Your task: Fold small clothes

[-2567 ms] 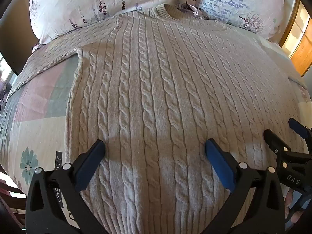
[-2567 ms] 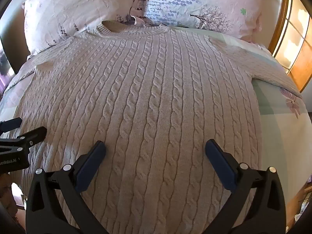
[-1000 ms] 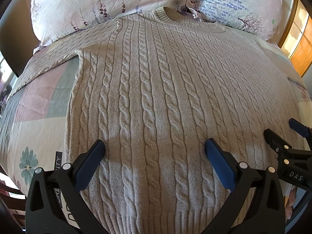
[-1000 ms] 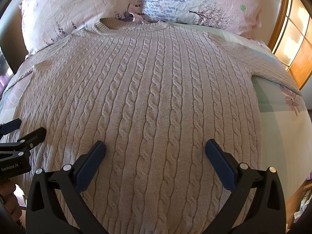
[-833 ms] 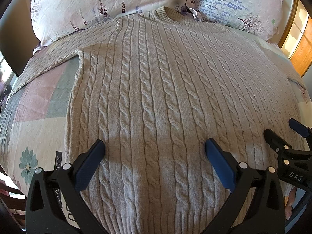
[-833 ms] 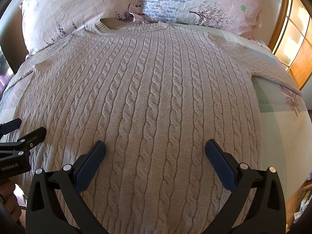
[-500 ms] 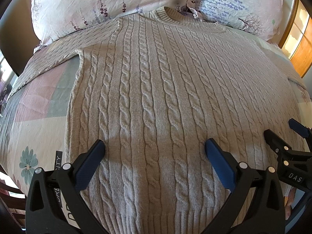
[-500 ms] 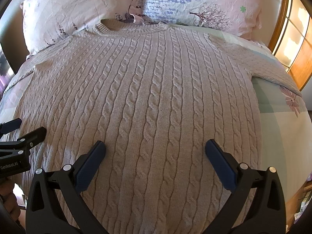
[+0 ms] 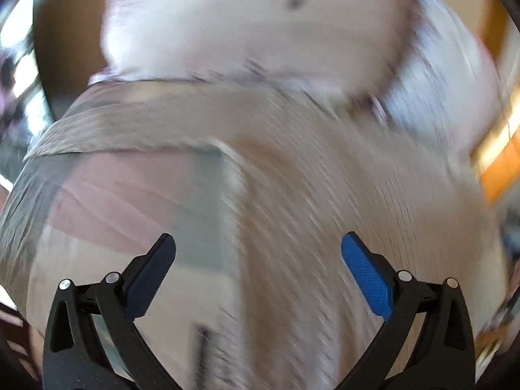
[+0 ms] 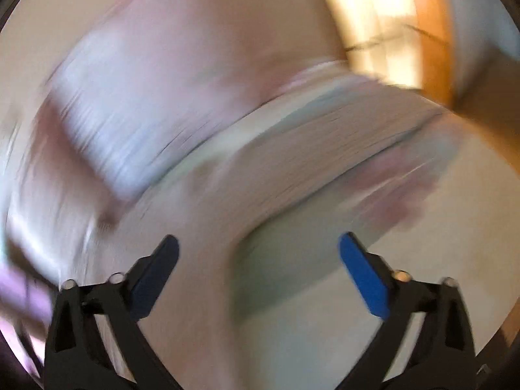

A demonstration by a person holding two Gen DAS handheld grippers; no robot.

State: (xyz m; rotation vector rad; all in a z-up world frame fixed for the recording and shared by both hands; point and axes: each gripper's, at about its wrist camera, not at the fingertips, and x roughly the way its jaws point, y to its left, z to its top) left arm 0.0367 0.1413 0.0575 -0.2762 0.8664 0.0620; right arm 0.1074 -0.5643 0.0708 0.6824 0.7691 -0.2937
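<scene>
A beige cable-knit sweater (image 9: 341,195) lies flat on the bed, blurred by motion. Its left sleeve (image 9: 130,130) stretches out to the left in the left wrist view. Its right sleeve (image 10: 341,136) stretches up and right in the right wrist view. My left gripper (image 9: 258,260) is open and empty above the sweater's left side edge. My right gripper (image 10: 258,260) is open and empty above the sweater's right underarm area. Neither gripper touches the cloth.
Two pale floral pillows (image 9: 243,26) lie at the head of the bed, also shown in the right wrist view (image 10: 162,81). The patchwork bedspread (image 9: 123,201) is bare left of the sweater and right of it (image 10: 406,260). A wooden window frame (image 10: 432,26) stands at the right.
Both grippers have swung fast outward from over the sweater's body, the left one toward the left sleeve side, the right one toward the right sleeve side. Both views are now motion-blurred.
</scene>
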